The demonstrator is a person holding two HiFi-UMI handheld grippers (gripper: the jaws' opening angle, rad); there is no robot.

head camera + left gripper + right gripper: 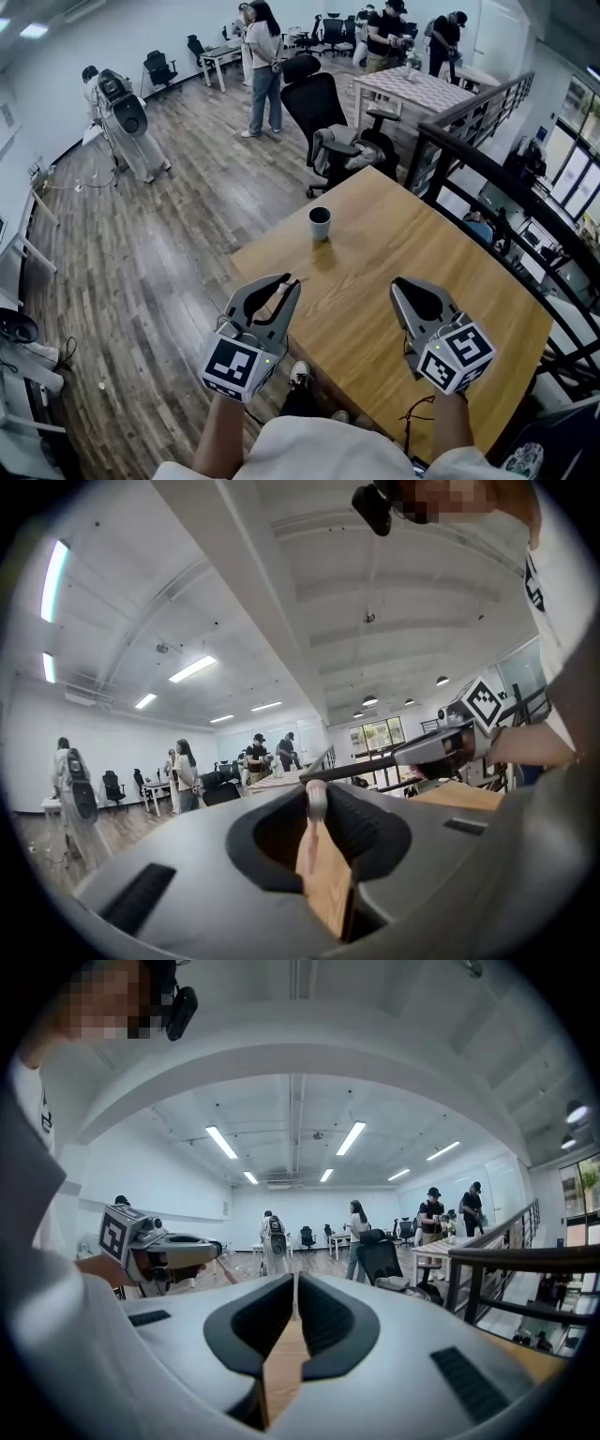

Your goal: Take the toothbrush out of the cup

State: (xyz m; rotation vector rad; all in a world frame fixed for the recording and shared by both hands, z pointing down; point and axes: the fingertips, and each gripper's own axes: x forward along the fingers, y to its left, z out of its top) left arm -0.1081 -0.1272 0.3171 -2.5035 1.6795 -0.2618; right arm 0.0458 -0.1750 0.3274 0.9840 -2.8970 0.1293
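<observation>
A dark cup (pixel 320 223) stands upright near the far end of the wooden table (pixel 375 281), and nothing shows sticking out of it. My left gripper (pixel 289 283) is held level at the table's near left edge, well short of the cup. It is shut on the toothbrush (pixel 314 832), a thin pinkish handle pinched between the pads. In the right gripper view the toothbrush (pixel 228 1275) slants down from the left gripper (pixel 216 1246). My right gripper (pixel 398 284) hovers over the table's near side with its jaws together (pixel 293 1281) and nothing between them.
A black office chair (pixel 323 122) with clothing draped on it stands past the table's far corner. A black railing (pixel 487 169) runs along the right side. Several people stand far back by desks. The table's left edge (pixel 246 255) drops to wood floor.
</observation>
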